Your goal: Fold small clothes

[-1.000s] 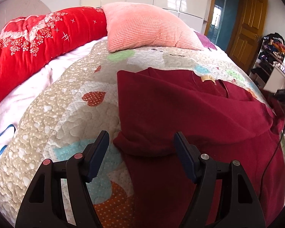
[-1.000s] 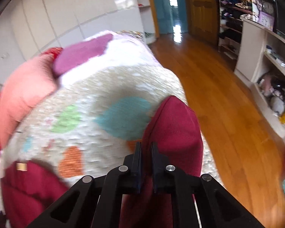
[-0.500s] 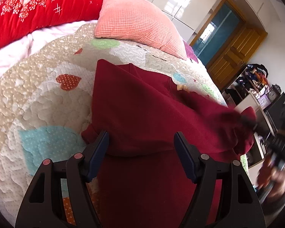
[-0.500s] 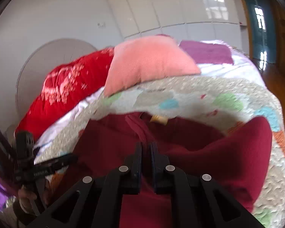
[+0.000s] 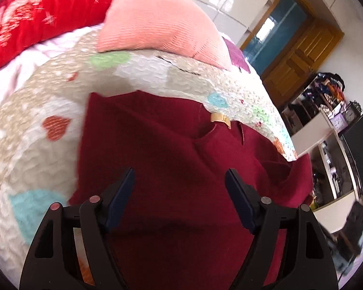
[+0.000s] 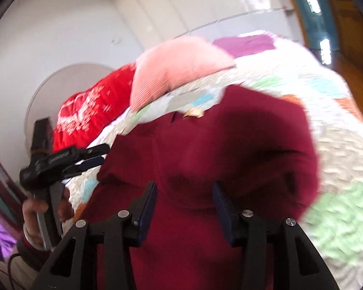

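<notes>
A dark red sweater (image 5: 157, 149) lies on the quilted bed, both sleeves folded in over its body, a tan neck label (image 5: 220, 118) at the collar. It also shows in the right wrist view (image 6: 230, 149). My left gripper (image 5: 180, 191) is open and empty just above the sweater's lower middle. My right gripper (image 6: 184, 200) is open and empty over the folded right sleeve. The left gripper also appears in the right wrist view (image 6: 89, 157), held in a hand at the left.
A pink pillow (image 5: 157, 21) and a red blanket (image 5: 36, 12) lie at the head of the bed. The heart-patterned quilt (image 5: 31, 130) covers the bed. A wooden door (image 5: 300, 55) and cluttered shelves (image 5: 326, 125) stand at the right.
My right gripper carried the right sleeve across onto the sweater's body, then opened and let it go. My left gripper moved right over the sweater and stayed open.
</notes>
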`<control>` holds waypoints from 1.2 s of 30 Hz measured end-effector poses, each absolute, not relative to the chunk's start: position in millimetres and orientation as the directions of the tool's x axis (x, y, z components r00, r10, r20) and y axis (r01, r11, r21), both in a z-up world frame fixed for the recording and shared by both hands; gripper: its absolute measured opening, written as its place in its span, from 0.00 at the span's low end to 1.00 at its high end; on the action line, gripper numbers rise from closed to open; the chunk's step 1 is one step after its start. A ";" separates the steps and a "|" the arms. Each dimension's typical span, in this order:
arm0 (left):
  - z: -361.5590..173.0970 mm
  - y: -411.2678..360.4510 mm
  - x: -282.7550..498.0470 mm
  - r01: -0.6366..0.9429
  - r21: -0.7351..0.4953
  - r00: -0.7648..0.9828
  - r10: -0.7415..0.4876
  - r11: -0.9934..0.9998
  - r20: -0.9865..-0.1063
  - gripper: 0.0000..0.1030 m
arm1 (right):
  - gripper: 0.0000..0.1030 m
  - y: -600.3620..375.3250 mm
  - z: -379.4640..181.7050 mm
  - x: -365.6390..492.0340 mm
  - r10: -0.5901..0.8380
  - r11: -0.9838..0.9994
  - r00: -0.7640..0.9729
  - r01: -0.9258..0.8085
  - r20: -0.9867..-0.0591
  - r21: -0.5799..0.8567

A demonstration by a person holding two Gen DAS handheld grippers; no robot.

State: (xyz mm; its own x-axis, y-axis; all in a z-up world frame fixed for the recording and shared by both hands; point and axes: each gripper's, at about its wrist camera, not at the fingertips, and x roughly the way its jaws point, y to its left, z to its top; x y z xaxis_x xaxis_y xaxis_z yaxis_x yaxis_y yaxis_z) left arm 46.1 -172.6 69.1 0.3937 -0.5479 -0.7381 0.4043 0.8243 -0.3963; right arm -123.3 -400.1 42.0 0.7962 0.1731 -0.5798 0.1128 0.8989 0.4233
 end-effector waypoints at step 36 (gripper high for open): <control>87.2 -184.0 95.8 0.390 -0.388 0.397 -0.533 0.835 -0.747 0.23 | 0.47 -451.3 49.1 -153.8 0.042 0.864 0.775 0.289 -0.631 0.412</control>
State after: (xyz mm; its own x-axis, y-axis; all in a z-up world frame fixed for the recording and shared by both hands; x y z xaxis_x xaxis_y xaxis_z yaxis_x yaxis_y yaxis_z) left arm 95.8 -184.0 87.2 0.3968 -0.5332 -0.7472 0.3904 0.8347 -0.3883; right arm -153.8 -451.3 49.1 0.7747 0.0424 -0.6309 0.2885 0.8641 0.4124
